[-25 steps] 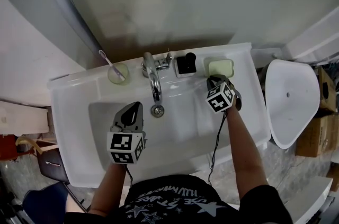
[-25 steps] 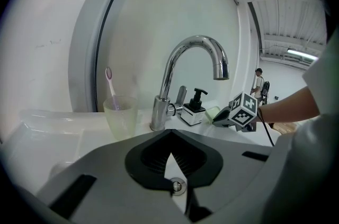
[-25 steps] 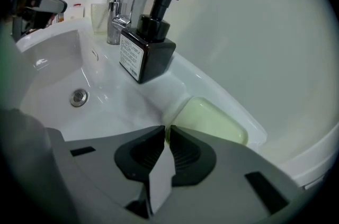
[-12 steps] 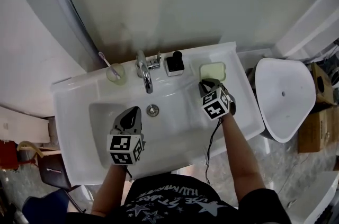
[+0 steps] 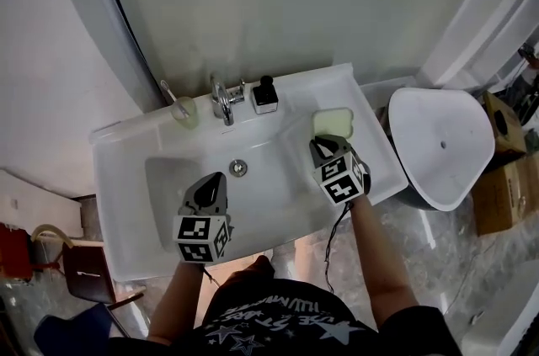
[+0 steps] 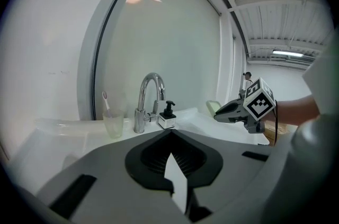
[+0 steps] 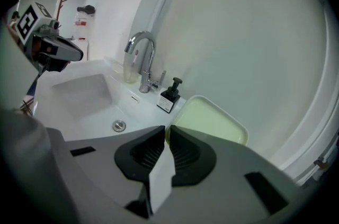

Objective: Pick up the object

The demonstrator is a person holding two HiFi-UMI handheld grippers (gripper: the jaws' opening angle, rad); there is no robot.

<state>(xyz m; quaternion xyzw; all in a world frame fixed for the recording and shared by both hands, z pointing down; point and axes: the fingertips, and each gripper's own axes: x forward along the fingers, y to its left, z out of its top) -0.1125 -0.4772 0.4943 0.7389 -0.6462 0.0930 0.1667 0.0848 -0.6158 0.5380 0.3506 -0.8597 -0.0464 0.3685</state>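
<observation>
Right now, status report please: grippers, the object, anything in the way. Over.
Left gripper shut, empty, over the basin. Right gripper shut, empty, just short of the pale green soap dish. Dish on the sink ledge, untouched. Nothing between them.

From the head view we look steeply down on the whole sink (image 5: pixel 126 178) from well above. Our left gripper view sits low over the sink, facing the faucet (image 6: pixel 150 91) and wall. Our right gripper view looks down from just beside the green tray (image 7: pixel 212 121). All three views share the faucet and soap bottle (image 5: pixel 264 96).
</observation>
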